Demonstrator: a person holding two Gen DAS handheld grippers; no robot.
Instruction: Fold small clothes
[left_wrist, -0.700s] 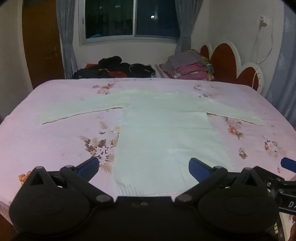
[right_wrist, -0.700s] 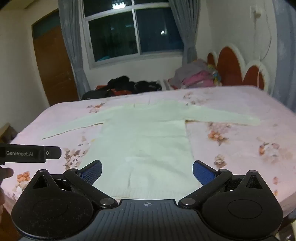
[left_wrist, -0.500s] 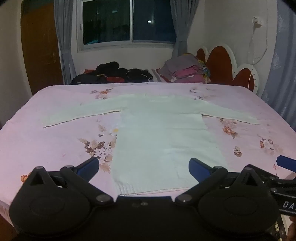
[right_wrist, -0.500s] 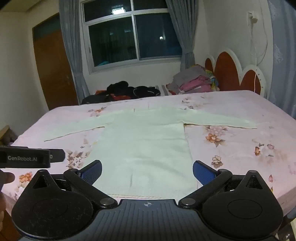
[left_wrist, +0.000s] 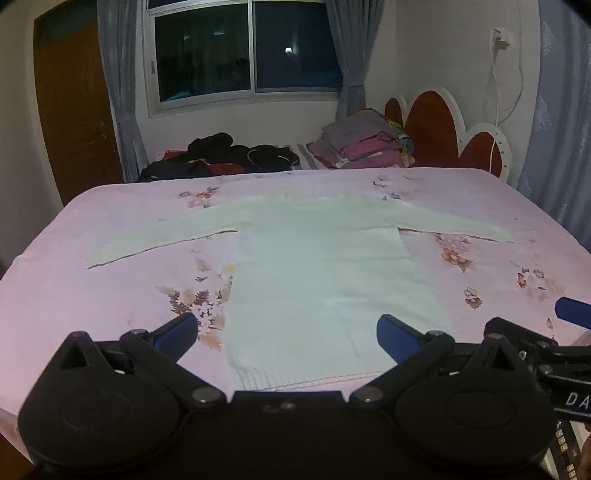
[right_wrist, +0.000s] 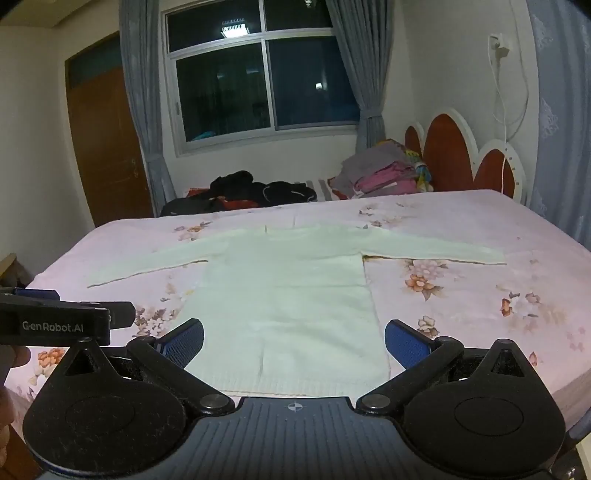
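Note:
A pale green long-sleeved sweater (left_wrist: 314, 266) lies flat on the pink flowered bed (left_wrist: 110, 288), both sleeves spread out sideways, hem toward me. It also shows in the right wrist view (right_wrist: 291, 291). My left gripper (left_wrist: 286, 334) is open and empty, held above the hem near the bed's front edge. My right gripper (right_wrist: 293, 341) is open and empty, also above the hem. The left gripper's body (right_wrist: 55, 321) shows at the left of the right wrist view; the right gripper's fingertip (left_wrist: 572, 312) shows at the right of the left wrist view.
A pile of dark clothes (left_wrist: 221, 155) and a stack of folded pink and grey clothes (left_wrist: 365, 146) lie at the bed's far side. A red and white headboard (left_wrist: 443, 133) stands at the right, a wooden door (left_wrist: 74, 110) at the left.
Both grippers have risen and pulled back a little from the bed, so the sweater sits lower and farther in both views. Both stay open.

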